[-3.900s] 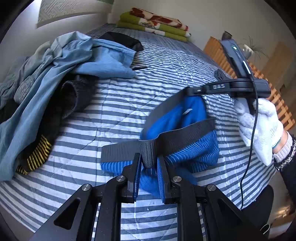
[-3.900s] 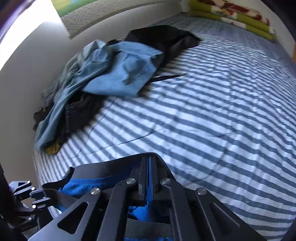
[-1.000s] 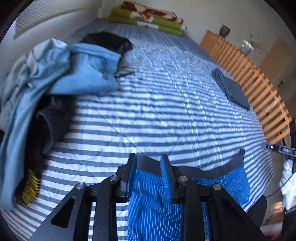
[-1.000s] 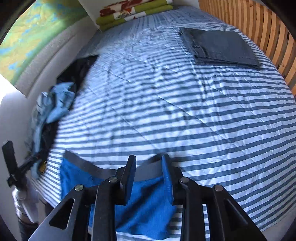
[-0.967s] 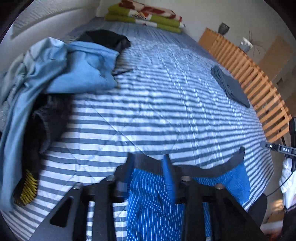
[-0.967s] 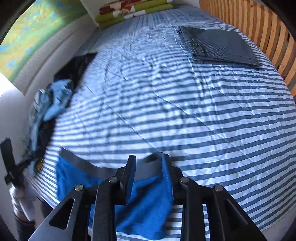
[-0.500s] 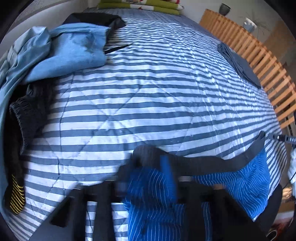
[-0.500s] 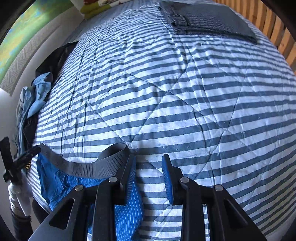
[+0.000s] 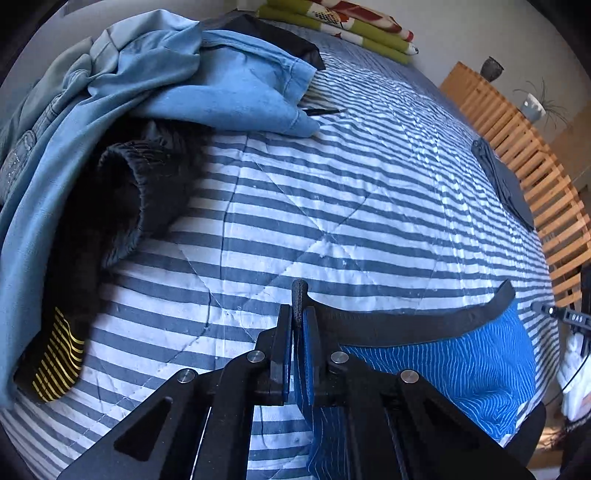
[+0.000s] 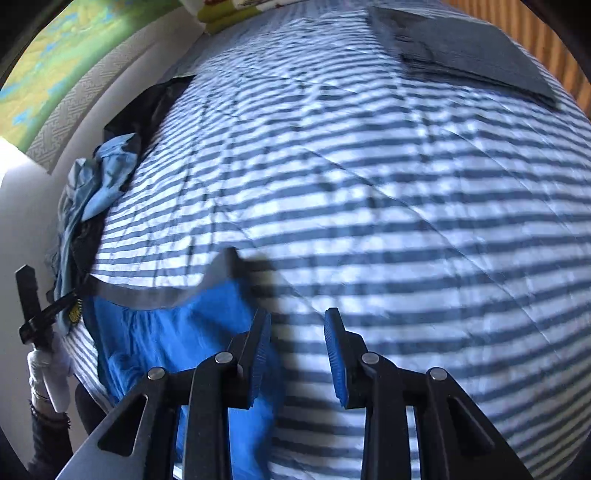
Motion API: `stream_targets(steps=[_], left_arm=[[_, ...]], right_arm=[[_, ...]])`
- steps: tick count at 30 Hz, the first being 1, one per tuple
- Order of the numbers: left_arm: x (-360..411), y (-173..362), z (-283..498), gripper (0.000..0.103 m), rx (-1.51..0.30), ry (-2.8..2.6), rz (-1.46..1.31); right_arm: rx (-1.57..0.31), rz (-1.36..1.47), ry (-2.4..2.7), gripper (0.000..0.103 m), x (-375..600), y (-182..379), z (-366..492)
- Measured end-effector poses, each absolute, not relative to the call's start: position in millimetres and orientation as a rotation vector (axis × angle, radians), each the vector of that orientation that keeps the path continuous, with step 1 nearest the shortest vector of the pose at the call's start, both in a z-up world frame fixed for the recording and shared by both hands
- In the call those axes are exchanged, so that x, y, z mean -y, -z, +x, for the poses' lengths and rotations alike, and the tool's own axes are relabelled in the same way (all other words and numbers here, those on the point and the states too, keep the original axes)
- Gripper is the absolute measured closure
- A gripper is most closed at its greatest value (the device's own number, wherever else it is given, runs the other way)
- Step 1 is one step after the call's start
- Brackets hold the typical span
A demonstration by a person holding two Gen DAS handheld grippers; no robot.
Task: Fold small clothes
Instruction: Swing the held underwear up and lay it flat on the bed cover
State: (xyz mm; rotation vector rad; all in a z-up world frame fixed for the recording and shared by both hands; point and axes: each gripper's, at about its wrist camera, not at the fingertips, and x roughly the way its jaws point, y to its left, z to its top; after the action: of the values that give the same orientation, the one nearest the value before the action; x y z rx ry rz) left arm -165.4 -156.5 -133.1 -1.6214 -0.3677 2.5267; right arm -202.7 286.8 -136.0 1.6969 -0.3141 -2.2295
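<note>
The left gripper (image 9: 298, 325) is clamped on the dark grey elastic waistband (image 9: 406, 326) of the bright blue pinstriped boxer shorts (image 9: 443, 373), which are spread on the blue-and-white striped quilted bed (image 9: 332, 192). The cloth is judged light, soft and limp; the firmer waistband is best pinched. Beside the shorts, the right gripper (image 10: 297, 354) is parted, its jaws opening, nothing between them.

Left hand-held gripper (image 9: 298, 325) pinched tight on dark waistband (image 9: 406, 325) of blue striped underwear (image 9: 461, 373), lying on bed (image 9: 332, 192) with blue-and-white striped quilt. Heap of light blue clothes (image 9: 166, 85) at left, over dark knit garment (image 9: 122, 199) with yellow stripes. Folded dark garment (image 9: 509, 188) near wooden slatted footboard (image 9: 532, 166). Green and red folded blankets (image 9: 343, 26) at far end.
</note>
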Motion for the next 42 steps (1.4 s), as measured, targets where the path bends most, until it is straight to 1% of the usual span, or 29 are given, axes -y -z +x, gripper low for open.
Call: stream_targets(steps=[4, 5, 6, 8, 9, 10, 11, 12, 13, 14, 16, 18, 20, 24, 26, 27, 29, 32, 33, 35, 36, 37, 39, 41, 42], left_arm=[[151, 134, -169, 0.096, 0.367, -2.504, -1.611], [150, 134, -170, 0.096, 0.374, -2.496, -1.612], [149, 135, -172, 0.093, 0.378, -2.488, -1.614], [150, 139, -174, 0.080, 0.373, -2.480, -1.640], [151, 142, -176, 0.064, 0.378, -2.468, -1.660], [151, 145, -176, 0.063, 0.381, -2.458, -1.667], [149, 148, -177, 0.063, 0.369, -2.459, -1.670], [148, 151, -178, 0.078, 0.359, -2.457, -1.672], [147, 153, -179, 0.096, 0.346, -2.457, -1.678], [146, 153, -179, 0.096, 0.356, -2.459, -1.681], [147, 145, -178, 0.097, 0.393, -2.483, -1.643], [146, 126, -177, 0.098, 0.418, -2.500, -1.583], [143, 89, -179, 0.098, 0.406, -2.535, -1.476], [135, 2, -180, 0.098, 0.373, -2.623, -1.212], [131, -38, -169, 0.098, 0.345, -2.669, -1.068], [127, -53, -161, 0.098, 0.317, -2.689, -1.009], [124, -66, -147, 0.098, 0.298, -2.699, -0.927], [113, -56, -123, 0.097, 0.184, -2.704, -0.911], [110, -44, -116, 0.095, 0.163, -2.686, -0.935], [104, -5, -101, 0.091, 0.136, -2.584, -1.089], [102, 14, -95, 0.091, 0.125, -2.541, -1.174], [101, 36, -84, 0.090, 0.121, -2.490, -1.267], [103, 61, -71, 0.090, 0.125, -2.439, -1.364], [111, 73, -61, 0.090, 0.162, -2.422, -1.401], [112, 73, -60, 0.090, 0.168, -2.430, -1.401]], right_arm=[[0.297, 1.689, 2.197, 0.065, -261, 141, -220], [0.303, 1.695, 2.181, 0.065, -257, 144, -226], [0.315, 1.711, 2.158, 0.065, -253, 149, -233], [0.354, 1.736, 2.115, 0.065, -248, 159, -242], [0.382, 1.747, 2.080, 0.065, -245, 164, -246], [0.397, 1.753, 2.056, 0.065, -243, 168, -248], [0.403, 1.755, 2.048, 0.066, -240, 170, -248], [0.386, 1.758, 2.047, 0.068, -235, 172, -247], [0.361, 1.754, 2.054, 0.084, -231, 172, -245], [0.331, 1.751, 2.067, 0.096, -228, 171, -242], [0.321, 1.715, 2.109, 0.097, -227, 161, -237], [0.362, 1.617, 2.167, 0.098, -234, 133, -231], [0.388, 1.530, 2.222, 0.098, -242, 102, -228], [0.387, 1.259, 2.389, 0.099, -259, 6, -217], [0.404, 1.157, 2.434, 0.098, -265, -30, -210], [0.393, 1.111, 2.451, 0.098, -267, -46, -203], [0.372, 1.050, 2.487, 0.098, -270, -59, -190], [0.318, 1.051, 2.488, 0.098, -274, -48, -165], [0.297, 1.069, 2.490, 0.098, -276, -36, -157], [0.235, 1.174, 2.478, 0.098, -275, -3, -141], [0.194, 1.287, 2.436, 0.097, -274, 26, -133], [0.171, 1.364, 2.393, 0.095, -272, 44, -129], [0.115, 1.555, 2.298, 0.095, -272, 84, -117], [0.114, 1.618, 2.271, 0.095, -279, 102, -104], [0.121, 1.615, 2.278, 0.095, -284, 102, -102]])
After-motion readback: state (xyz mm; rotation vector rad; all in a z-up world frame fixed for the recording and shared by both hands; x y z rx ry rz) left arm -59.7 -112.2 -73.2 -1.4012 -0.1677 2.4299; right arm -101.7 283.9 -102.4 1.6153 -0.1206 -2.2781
